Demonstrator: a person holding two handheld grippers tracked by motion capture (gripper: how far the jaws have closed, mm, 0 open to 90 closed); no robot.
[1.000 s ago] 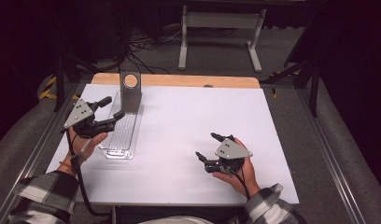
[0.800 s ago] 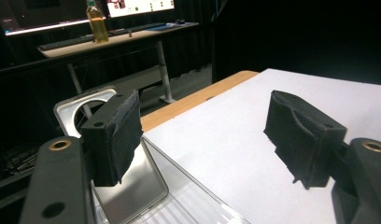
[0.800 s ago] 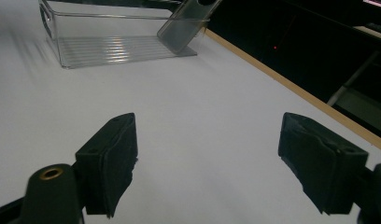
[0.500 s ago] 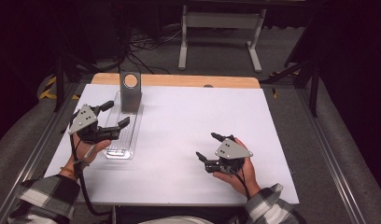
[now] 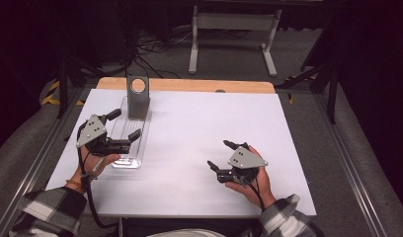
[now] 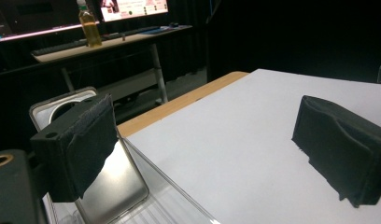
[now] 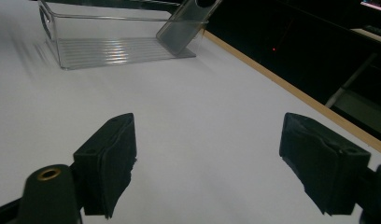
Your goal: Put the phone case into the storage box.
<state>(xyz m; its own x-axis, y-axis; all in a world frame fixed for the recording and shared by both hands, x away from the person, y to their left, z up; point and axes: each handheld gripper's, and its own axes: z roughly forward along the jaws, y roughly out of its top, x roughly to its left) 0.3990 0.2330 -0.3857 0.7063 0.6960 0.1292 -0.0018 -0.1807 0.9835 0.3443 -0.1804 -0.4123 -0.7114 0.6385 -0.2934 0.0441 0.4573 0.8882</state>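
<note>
left gripper point(image 5: 121, 126) jaws spread over clear tray point(image 5: 135, 153) | metal plate point(image 5: 138, 97) beyond | right gripper point(image 5: 226, 156) spread, well apart

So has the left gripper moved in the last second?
Yes. The left gripper has come back toward the person along the clear tray, farther from the upright metal plate at the tray's far end. Its jaws stand open.

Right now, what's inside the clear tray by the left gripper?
One grey metal plate with a round hole leans in the far end of the clear tray. The ribbed floor looks bare. The left gripper hides part of it from above.
</note>
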